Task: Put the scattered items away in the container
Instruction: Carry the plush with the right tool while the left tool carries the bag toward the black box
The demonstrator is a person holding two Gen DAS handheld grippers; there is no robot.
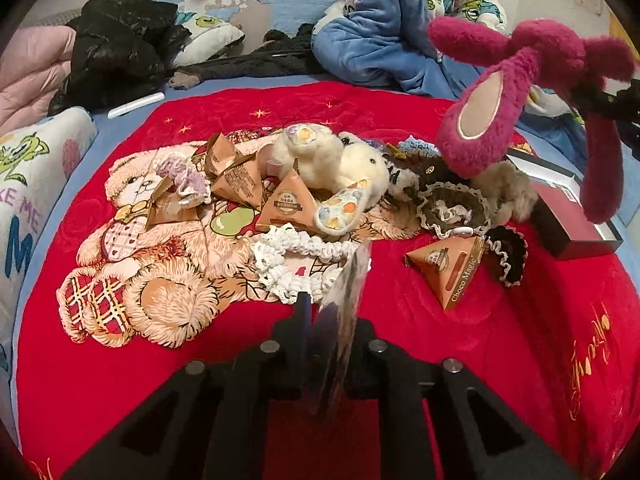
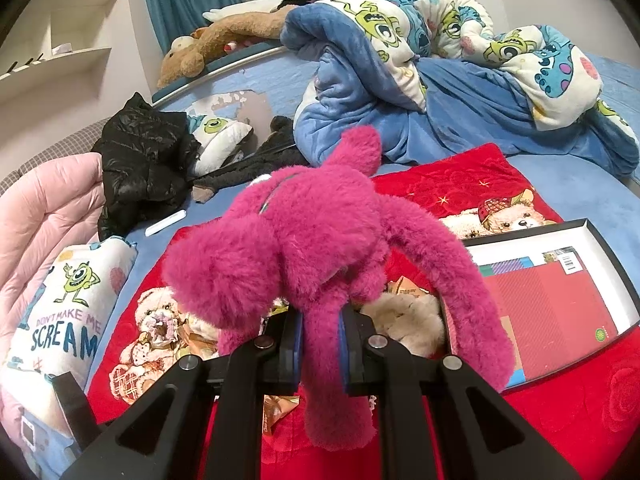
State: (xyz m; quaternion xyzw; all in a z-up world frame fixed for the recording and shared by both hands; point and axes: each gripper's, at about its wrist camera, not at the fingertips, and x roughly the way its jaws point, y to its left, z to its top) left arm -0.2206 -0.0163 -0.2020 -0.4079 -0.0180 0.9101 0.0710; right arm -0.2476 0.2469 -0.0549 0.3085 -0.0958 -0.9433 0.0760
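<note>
My right gripper [image 2: 318, 336] is shut on a limb of a magenta plush toy [image 2: 304, 248] and holds it in the air above the red blanket; the toy also hangs at the upper right of the left wrist view [image 1: 520, 92]. My left gripper [image 1: 328, 312] is shut on a thin stack of glossy cards [image 1: 346, 304], held upright above the blanket. The open box [image 2: 600, 240] with a white and red inside lies to the right, and shows as a dark red box in the left wrist view [image 1: 576, 220]. Scattered on the blanket are a cream plush rabbit [image 1: 340, 168], triangular Choco Magic packets [image 1: 452, 272] and lace scrunchies [image 1: 304, 256].
The red teddy-print blanket [image 1: 120, 380] covers a blue bed. A black jacket [image 2: 144, 160], a blue cartoon quilt [image 2: 440, 80], a monster-print pillow [image 2: 68, 308] and a pink quilt [image 2: 44, 220] lie around it. A white stick [image 1: 136, 105] lies near the jacket.
</note>
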